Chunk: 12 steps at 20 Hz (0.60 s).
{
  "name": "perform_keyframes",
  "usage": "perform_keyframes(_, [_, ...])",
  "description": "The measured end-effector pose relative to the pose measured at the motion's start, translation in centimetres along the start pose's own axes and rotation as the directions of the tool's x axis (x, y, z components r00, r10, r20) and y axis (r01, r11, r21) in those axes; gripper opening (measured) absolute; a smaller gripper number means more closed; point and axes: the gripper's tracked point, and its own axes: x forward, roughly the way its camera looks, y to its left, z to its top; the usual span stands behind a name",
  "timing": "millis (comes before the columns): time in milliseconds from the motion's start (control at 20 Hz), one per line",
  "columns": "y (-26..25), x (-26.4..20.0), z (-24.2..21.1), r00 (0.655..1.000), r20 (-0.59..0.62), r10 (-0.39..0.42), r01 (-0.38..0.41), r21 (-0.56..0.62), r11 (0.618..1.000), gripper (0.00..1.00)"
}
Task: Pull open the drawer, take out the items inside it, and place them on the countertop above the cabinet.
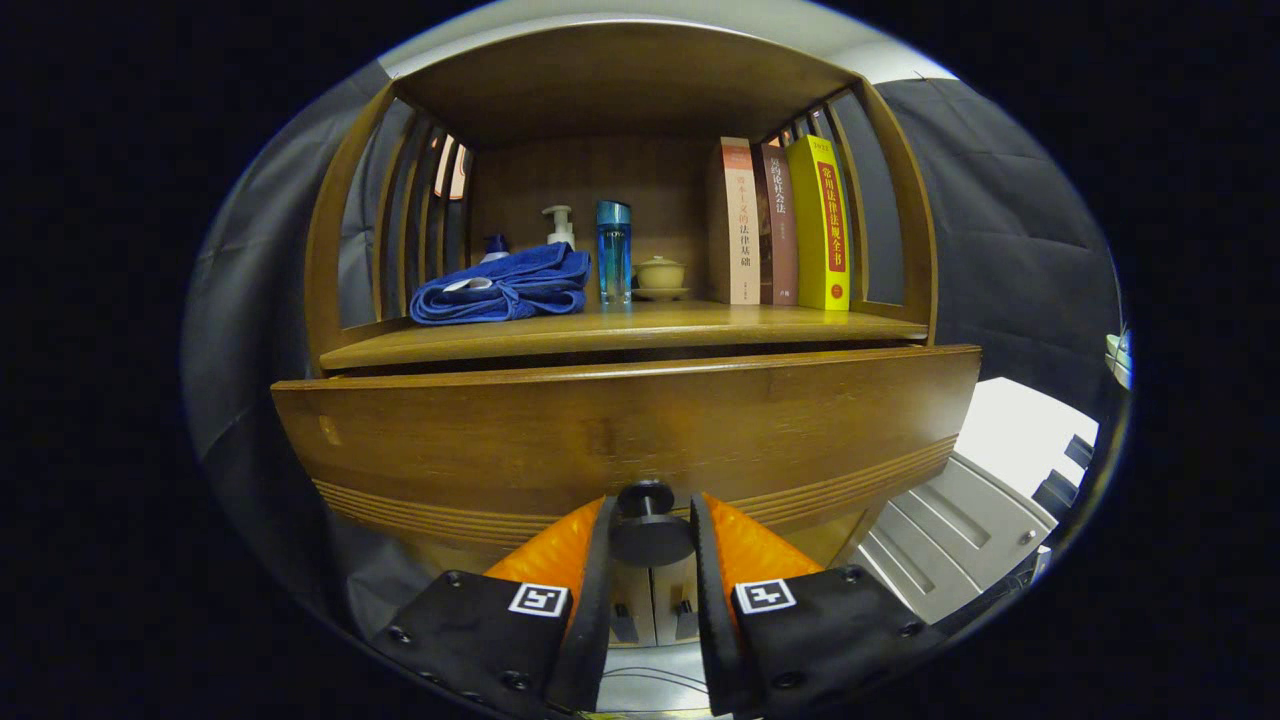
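I'm seeing the gripper (648,535) w/ both fingers closing on the drawer knob (648,530), pressing it from either side. Knob is sitting at lower centre of the drawer front (620,430), which is standing slightly out from the cabinet. Countertop (620,330) above is carrying a blue towel (500,287), bottles, books (780,225).

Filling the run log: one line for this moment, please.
phase: drawer pull | gripper: jaws shut on drawer knob | drawer front: partly out | countertop: towel, bottles, books
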Motion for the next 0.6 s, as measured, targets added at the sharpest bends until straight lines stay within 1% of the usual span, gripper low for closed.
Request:
perform_keyframes(350, [-0.4,-3.3,-0.7,0.999,-0.045,0.006,-0.005,0.025,1.000,0.47])
perform_keyframes(600, [-0.7,-5.2,-1.7,0.998,-0.069,-0.007,0.010,0.046,0.999,0.47])
